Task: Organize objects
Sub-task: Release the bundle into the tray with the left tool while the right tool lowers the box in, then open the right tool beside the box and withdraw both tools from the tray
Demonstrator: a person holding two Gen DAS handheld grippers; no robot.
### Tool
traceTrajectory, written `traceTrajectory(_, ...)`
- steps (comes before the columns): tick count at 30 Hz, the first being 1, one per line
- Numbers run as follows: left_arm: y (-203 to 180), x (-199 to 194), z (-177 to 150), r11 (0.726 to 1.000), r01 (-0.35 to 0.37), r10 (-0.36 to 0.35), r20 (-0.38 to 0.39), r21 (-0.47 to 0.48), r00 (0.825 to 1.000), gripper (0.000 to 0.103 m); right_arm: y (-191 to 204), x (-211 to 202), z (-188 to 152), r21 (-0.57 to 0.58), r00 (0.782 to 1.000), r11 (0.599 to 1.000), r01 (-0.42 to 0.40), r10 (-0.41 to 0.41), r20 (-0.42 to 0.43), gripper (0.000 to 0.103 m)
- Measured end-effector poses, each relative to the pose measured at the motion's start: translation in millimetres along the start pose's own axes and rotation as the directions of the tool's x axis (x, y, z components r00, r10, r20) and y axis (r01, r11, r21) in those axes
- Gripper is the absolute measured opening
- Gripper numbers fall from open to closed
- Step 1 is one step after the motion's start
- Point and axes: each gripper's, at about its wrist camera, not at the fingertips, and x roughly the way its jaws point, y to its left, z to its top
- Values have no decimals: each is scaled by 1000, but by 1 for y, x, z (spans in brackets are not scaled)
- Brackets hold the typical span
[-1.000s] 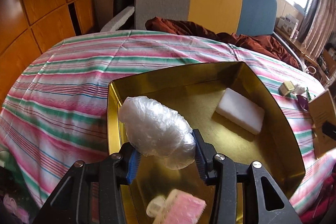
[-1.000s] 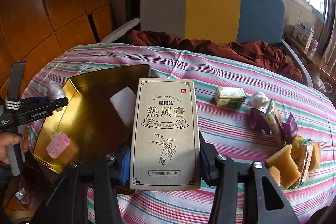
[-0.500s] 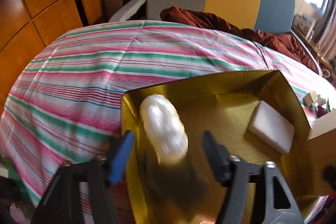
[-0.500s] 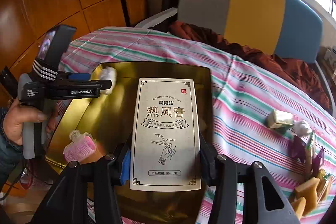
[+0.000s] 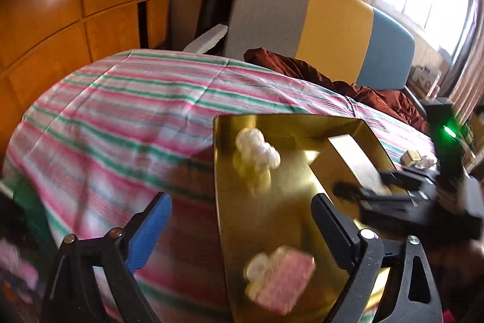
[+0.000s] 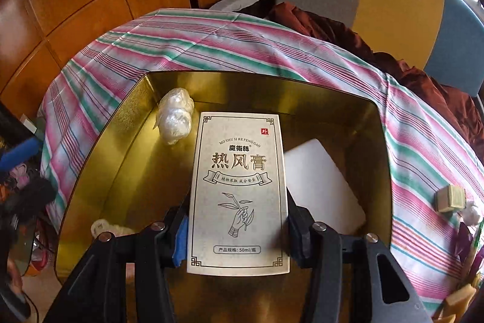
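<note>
My left gripper (image 5: 239,227): its jaws are opening wide and nothing is between them. One finger has a blue pad (image 5: 148,235), the other a black pad.
My right gripper (image 6: 236,227): it is squeezing the tall cream paper box with black Chinese letters and a drawn hand (image 6: 239,189). The pads press on both long sides, and the box hangs over the tin.
Shiny gold square tin (image 6: 121,141): it sits on the bed with the pink, green and white striped cover (image 6: 211,44).
Lumpy white ball wrapped in clear plastic (image 6: 175,120): it lies in the tin near the corner at 11 o'clock in my right view, free of both grippers.
Flat white foam block (image 6: 320,186): it lies in the tin at 3 o'clock from the cream box, partly hidden behind it.
Fuzzy pink hair roller (image 5: 284,277): it lies in the near part of the tin, at 6 o'clock in my left view. It looks blurry.
Small green and tan box (image 6: 450,197): it lies on the striped cover at 3 o'clock, outside the tin.
</note>
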Motion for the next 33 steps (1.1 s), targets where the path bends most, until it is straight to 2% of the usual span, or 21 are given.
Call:
traceTrajectory(2, 3, -8, -9, 1000, -7, 7, 10, -13, 1000, 98, 2, 5, 7, 7, 1000, 1000, -6, 6, 11, 52)
traceTrajectory(4, 3, -16, -18, 1000, -11, 11, 17, -14, 1000, 102, 2, 6, 13, 17, 1000, 1000, -10, 9, 25, 59)
traceTrajectory(6, 2, -20, -23, 1000, -18, 18, 24, -13, 1000, 103, 1, 4, 16, 30, 999, 999, -24, 23, 38, 77)
traceTrajectory(7, 2, -22, -26, 1000, -22, 22, 25, -14, 999, 103, 0, 3, 18, 34, 999, 999, -25, 24, 45, 80)
traceTrajectory(12, 4, -27, -37, 998, -33, 34, 25, -55, 999, 103, -4, -13, 9, 48, 998, 999, -14, 11, 68, 85)
traceTrajectory(18, -1, -36, -46, 996, -65, 68, 47, -57, 997, 103, -6, -43, -17, 40, 992, 999, 10, -15, 128, 86)
traceTrajectory(22, -7, -46, -50, 995, -92, 95, 72, -43, 993, 103, -4, -62, -37, 14, 983, 998, 64, -66, 169, 87)
traceTrajectory(27, -15, -54, -53, 996, -87, 89, 84, -25, 992, 103, -7, -92, -62, 20, 958, 993, 115, -116, 264, 87)
traceTrajectory(31, -25, -60, -53, 997, -80, 79, 95, -1, 992, 103, -11, -119, -80, 38, 914, 983, 182, -183, 361, 87)
traceTrajectory(33, -31, -62, -54, 997, -75, 74, 98, 11, 992, 103, -16, -128, -87, 53, 910, 985, 162, -170, 378, 87)
